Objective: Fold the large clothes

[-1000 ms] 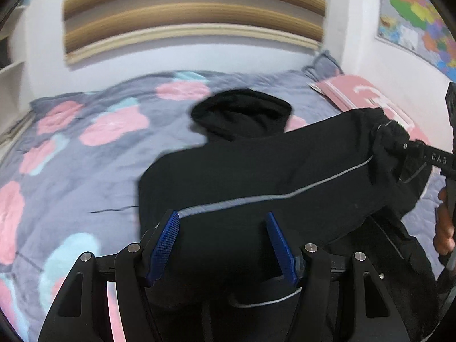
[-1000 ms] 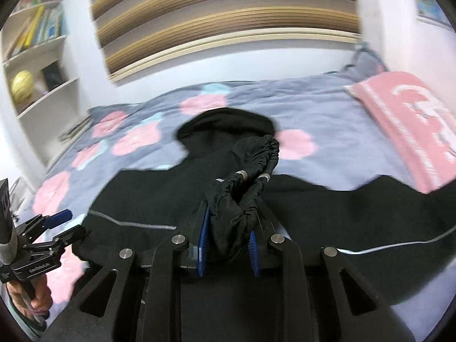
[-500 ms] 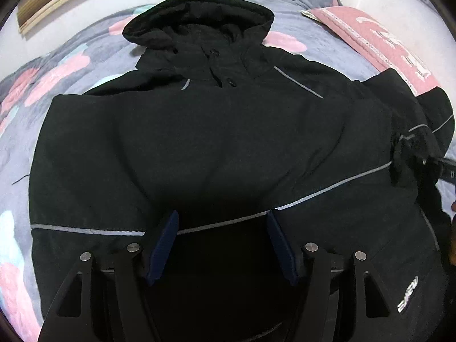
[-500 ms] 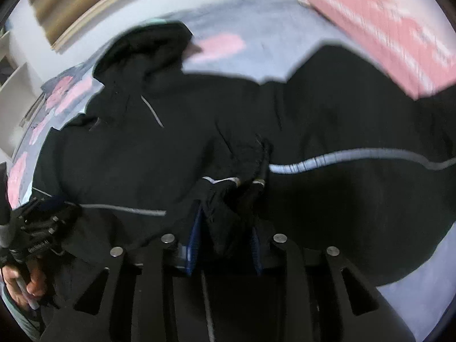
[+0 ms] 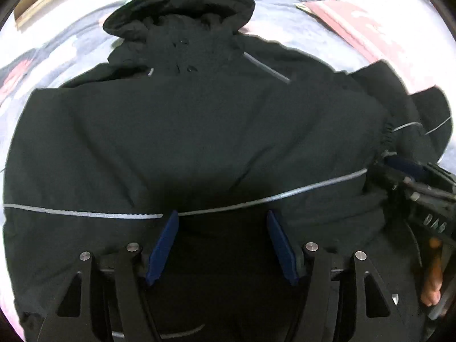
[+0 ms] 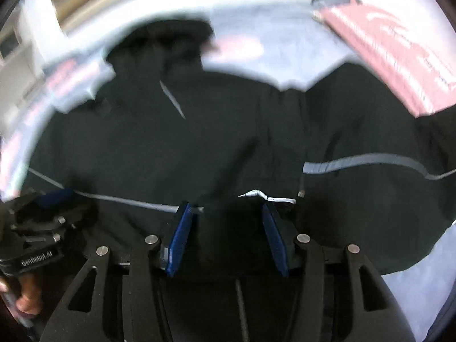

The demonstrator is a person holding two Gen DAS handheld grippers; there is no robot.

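Black hooded jacket (image 5: pixel 199 131) spread flat on the bed (image 5: pixel 285 20), left claw (image 5: pixel 222 242) agape just above its hem, empty, right claw (image 6: pixel 228 233) opening, cuff (image 6: pixel 265 196) loose between its pads.

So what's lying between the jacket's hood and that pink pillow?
Just bare bedspread, grey-blue with a pink flower. Nothing else lies between the hood and the pink pillow. The left wrist view shows it best.

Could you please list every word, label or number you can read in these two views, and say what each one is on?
"DAS": on the right gripper, partly cut off.
"GenRobot.AI": on the left gripper, small and soft; probable reading.
White pattern on the pink pillow: too blurred to read.
Black jacket: no lettering visible.
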